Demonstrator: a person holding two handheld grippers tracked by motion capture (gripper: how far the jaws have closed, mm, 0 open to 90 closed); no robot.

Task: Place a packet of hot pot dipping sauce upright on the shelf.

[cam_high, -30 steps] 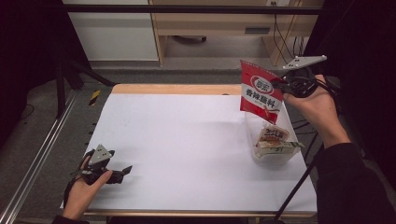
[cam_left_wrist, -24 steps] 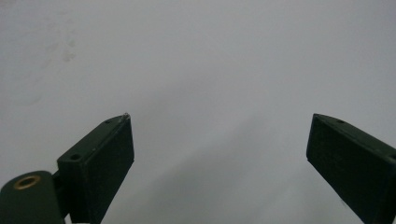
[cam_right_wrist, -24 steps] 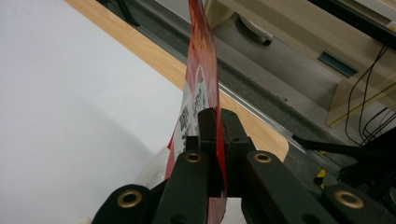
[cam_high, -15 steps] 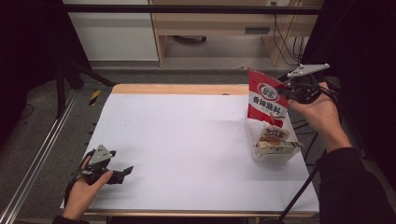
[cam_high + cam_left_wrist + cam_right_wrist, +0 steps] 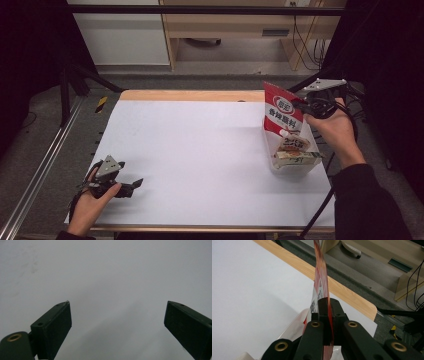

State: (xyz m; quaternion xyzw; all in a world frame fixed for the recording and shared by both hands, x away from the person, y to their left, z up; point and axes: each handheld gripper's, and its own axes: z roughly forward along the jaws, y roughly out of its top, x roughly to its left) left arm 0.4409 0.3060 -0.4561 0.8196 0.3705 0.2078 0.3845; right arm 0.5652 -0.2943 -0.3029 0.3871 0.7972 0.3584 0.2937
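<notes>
Right gripper (image 5: 301, 106), clamped on the red packet (image 5: 281, 112), should lower it straight into the clear bin (image 5: 295, 170) beneath (left gripper (image 5: 134, 184) gapes wide, empty), releasing only once seated.

The red packet (image 5: 282, 111) hides the far wall of the clear tub (image 5: 295, 172), and its lower edge is lost behind the packs lying in there. The labels on those packs (image 5: 295, 150) are too small to read. In the right gripper view the packet (image 5: 321, 282) runs off the top edge, seen edge-on, its print unreadable. The left gripper (image 5: 131, 186) half vanishes under the hand.
</notes>
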